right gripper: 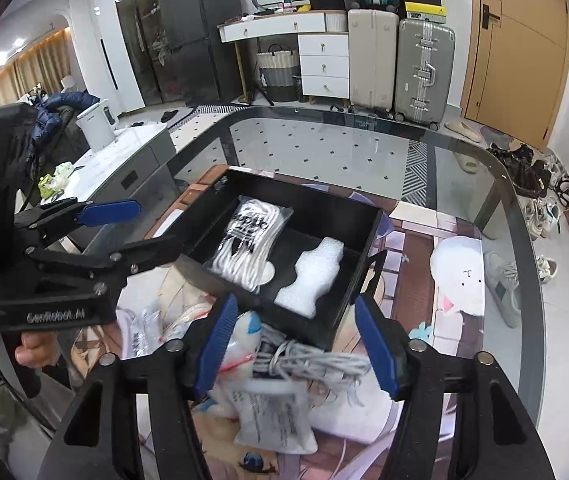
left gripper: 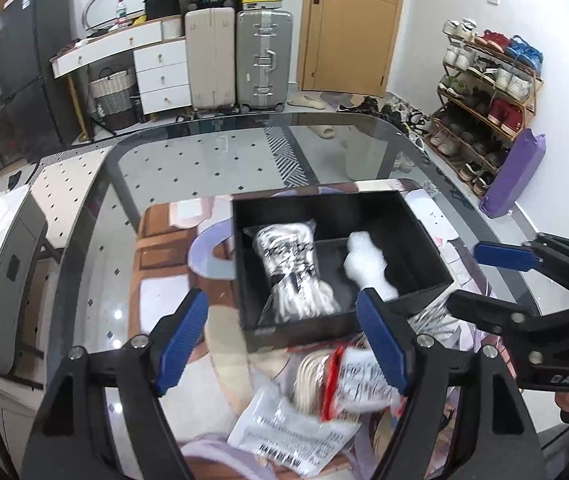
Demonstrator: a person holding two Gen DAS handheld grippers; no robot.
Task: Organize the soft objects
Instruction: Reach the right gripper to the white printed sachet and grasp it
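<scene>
- While we look along the left gripper (left gripper: 284, 340), its fingers (left gripper: 182, 330) stand apart on nothing; the red-edged packet (left gripper: 358, 384) lies just below them by the worktop's (left gripper: 204, 160) near edge, the black box (left gripper: 424, 240) beyond.
- From the right gripper (right gripper: 298, 344), fingers (right gripper: 376, 344) likewise apart and empty, the grey cord bundle (right gripper: 316, 364) lies crosswise directly between them, nearer this hand.

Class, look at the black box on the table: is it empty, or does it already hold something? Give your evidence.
Not empty. The black box is open-topped and holds two items: a bagged bundle of white cord and a white foam piece beside it.
</scene>
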